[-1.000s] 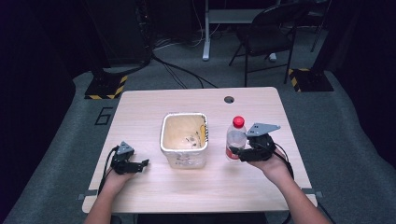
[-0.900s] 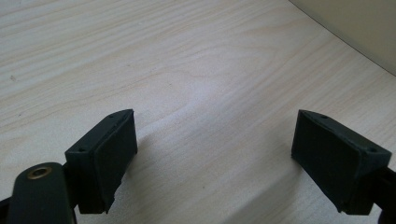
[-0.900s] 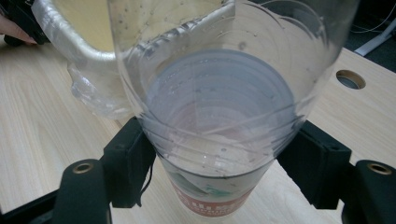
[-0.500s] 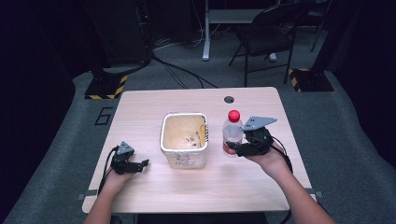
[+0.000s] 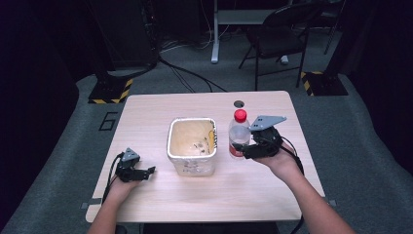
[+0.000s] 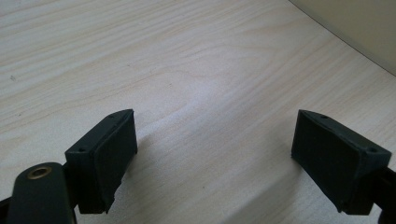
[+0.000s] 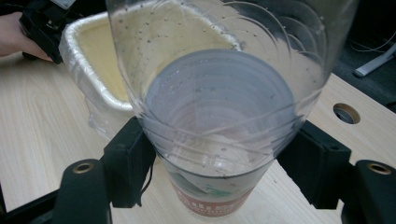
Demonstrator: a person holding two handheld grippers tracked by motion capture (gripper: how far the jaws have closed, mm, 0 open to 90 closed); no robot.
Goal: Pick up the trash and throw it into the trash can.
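We have the clear plastic bottle (image 5: 238, 137) with the red cap (image 5: 239, 115) clamped low on its body in the right gripper (image 5: 242, 149), upright, just beside the right wall of the lined bin (image 5: 191, 163) that sits mid-table. In the right gripper view the jaws press on both sides of the ribbed wall (image 7: 219, 140), and we judge that thin wall the main risk: it may buckle under the squeeze, and the bottle could then twist or slip out. With the grip so low, the capped top may swing and knock the bin's rim (image 5: 213, 141) if we tilt toward it. Whether the base has left the table (image 5: 272, 195) we can't quite tell from above. Our left gripper (image 5: 147, 171) rests near the table's front-left corner, jaws spread wide on nothing, too far off to steady the bin should the bottle nudge it.
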